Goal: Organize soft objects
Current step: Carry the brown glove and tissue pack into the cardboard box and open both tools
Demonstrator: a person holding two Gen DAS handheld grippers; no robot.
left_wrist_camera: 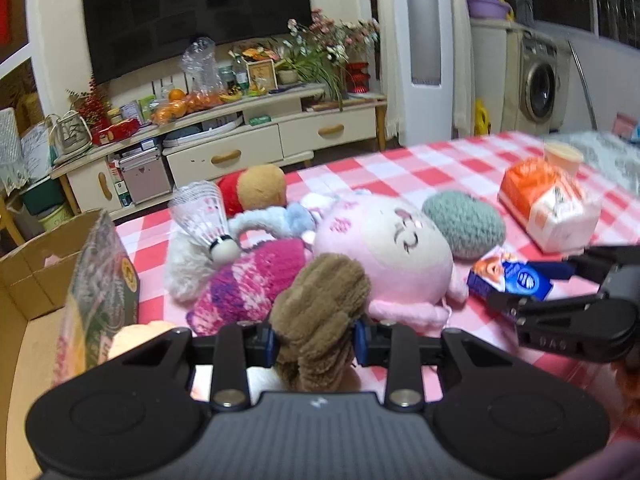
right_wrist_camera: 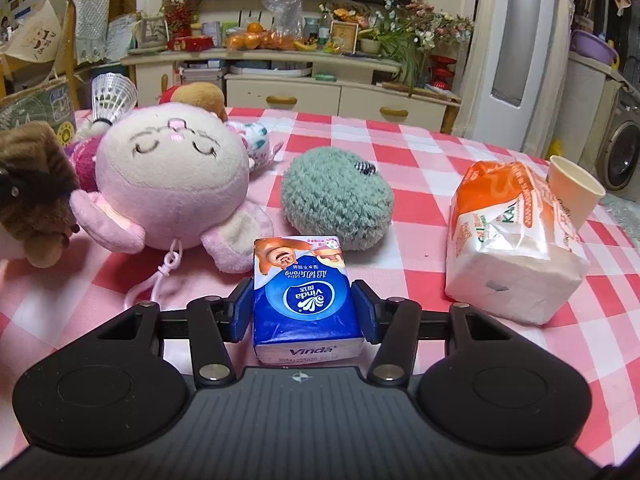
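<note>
Left tool [left_wrist_camera: 314, 338] clenches the brown plush [left_wrist_camera: 320, 312]; the cardboard box [left_wrist_camera: 36, 280] lies to its left, while right tool [right_wrist_camera: 305, 310] straddles the tissue pack [right_wrist_camera: 306, 300], pads beside it.

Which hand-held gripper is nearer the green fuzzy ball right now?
Right. The right hand-held gripper, straddling the blue tissue pack, sits just before the green fuzzy ball; the left hand-held gripper grips the brown plush beyond the pink doll.

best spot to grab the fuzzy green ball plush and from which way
Grip the green plush across its round middle, coming from the near side above the table. It is squat, soft and even all round; its left and right flanks stand clear of the pink doll and tissue bag.
</note>
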